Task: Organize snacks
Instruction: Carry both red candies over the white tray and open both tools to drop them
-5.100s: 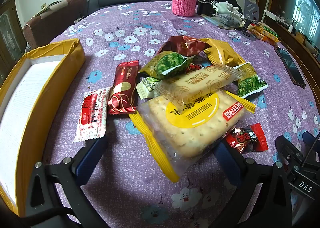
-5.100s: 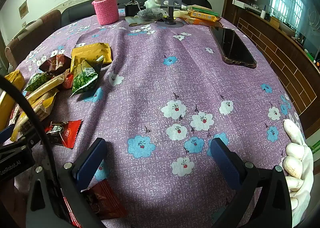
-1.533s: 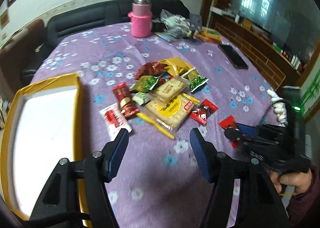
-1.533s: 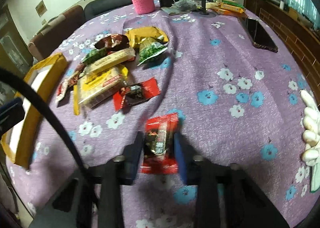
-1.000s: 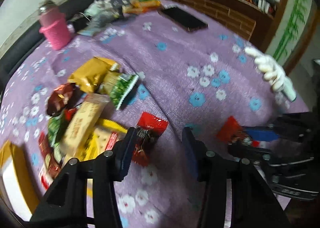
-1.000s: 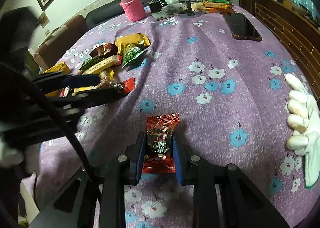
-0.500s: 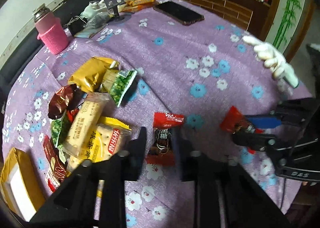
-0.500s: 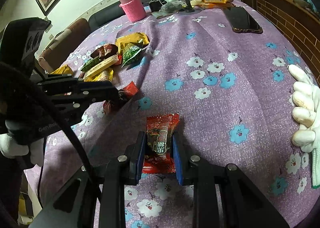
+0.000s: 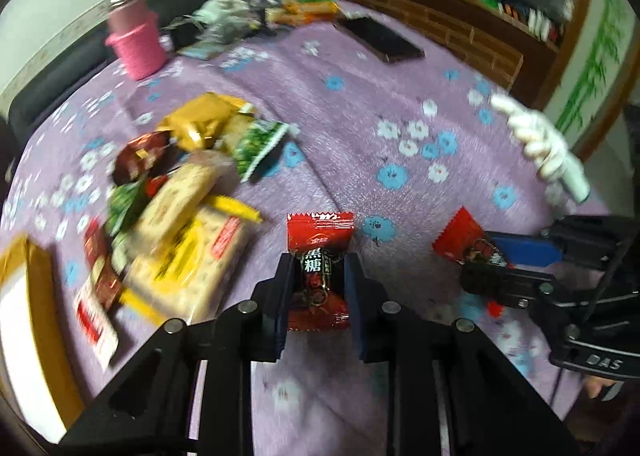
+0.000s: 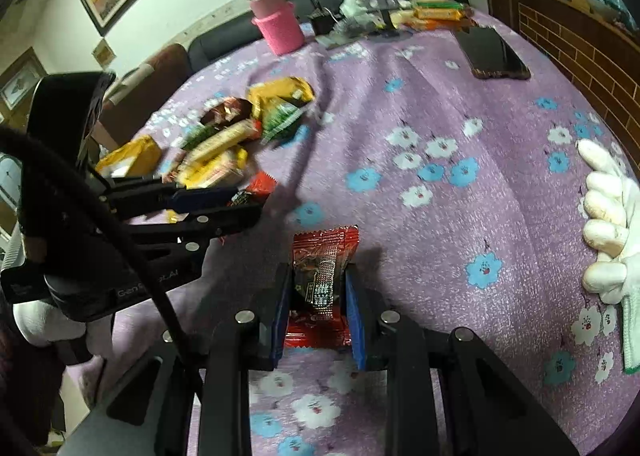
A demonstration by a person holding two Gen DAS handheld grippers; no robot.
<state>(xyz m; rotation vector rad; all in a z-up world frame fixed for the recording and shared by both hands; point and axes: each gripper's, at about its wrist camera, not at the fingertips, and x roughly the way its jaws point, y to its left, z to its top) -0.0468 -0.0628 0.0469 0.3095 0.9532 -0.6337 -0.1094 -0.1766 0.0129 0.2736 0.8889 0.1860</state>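
My left gripper [image 9: 318, 270] is shut on a red candy packet [image 9: 318, 252] with black characters, held above the purple flowered tablecloth [image 9: 400, 128]. My right gripper [image 10: 318, 288] is shut on another red candy packet [image 10: 322, 268]; it also shows in the left wrist view [image 9: 468, 242], at the right. The left gripper also shows at the left of the right wrist view [image 10: 244, 204]. A pile of snacks [image 9: 184, 196] lies to the left: cracker packs, green pea bags, a gold bag, brown and red wrappers. A yellow box [image 9: 24, 296] with a white inside sits at the far left.
A pink flask [image 9: 136, 48] stands at the back of the table. A black phone [image 9: 380, 40] lies at the back right near orange packets [image 9: 304, 10]. A white glove [image 10: 608, 224] rests at the table's right edge. A black sofa runs behind the table.
My left gripper has closed on the red candy packet and lifted it off the cloth. My right gripper still holds its packet, almost unmoved.
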